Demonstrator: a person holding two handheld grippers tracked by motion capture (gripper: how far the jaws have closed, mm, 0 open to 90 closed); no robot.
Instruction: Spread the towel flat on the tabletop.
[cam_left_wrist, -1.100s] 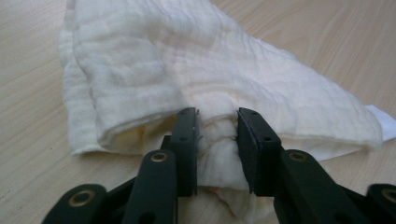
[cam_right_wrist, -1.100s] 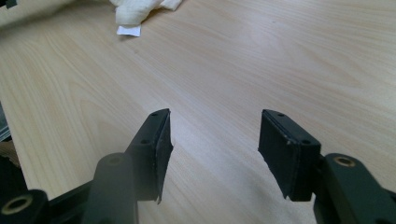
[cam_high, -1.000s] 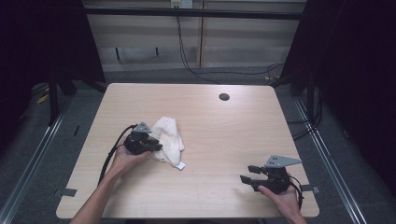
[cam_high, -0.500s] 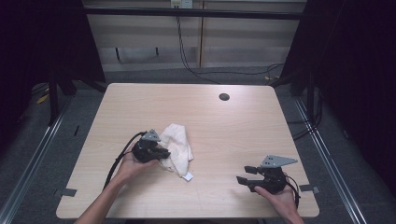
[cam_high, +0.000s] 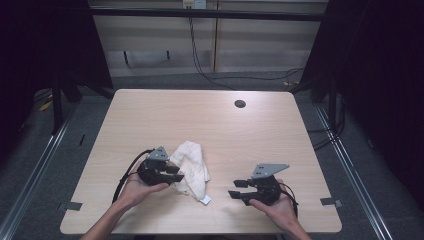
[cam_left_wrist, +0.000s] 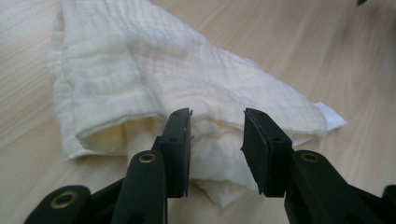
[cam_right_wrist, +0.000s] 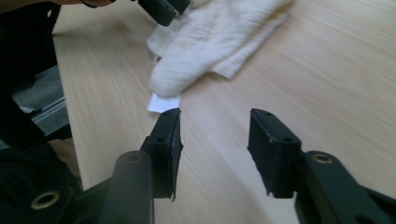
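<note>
A white cloth (cam_high: 192, 167) lies bunched and loosely folded on the bench (cam_high: 150, 115), left of centre and towards the near edge, with a small label (cam_high: 205, 199) projecting from its near end. The left gripper (cam_left_wrist: 216, 135) is at the cloth's left side; its fingers (cam_left_wrist: 176, 140) stand apart with folded layers of cloth between and just beyond them, and they are not clamped on the fabric. Whether a pad touches the cloth cannot be determined from the left gripper view. The right gripper (cam_high: 239, 189) is held near the near right part of the bench, apart from the cloth, with its fingers (cam_right_wrist: 167, 140) open and empty and aimed towards the label end. Judged status: the cloth is gathered but not yet tidily folded or laid flat, and neither gripper has a grasp on it. Remaining work appears to be closing on an edge or corner with each gripper and then arranging the cloth.
</note>
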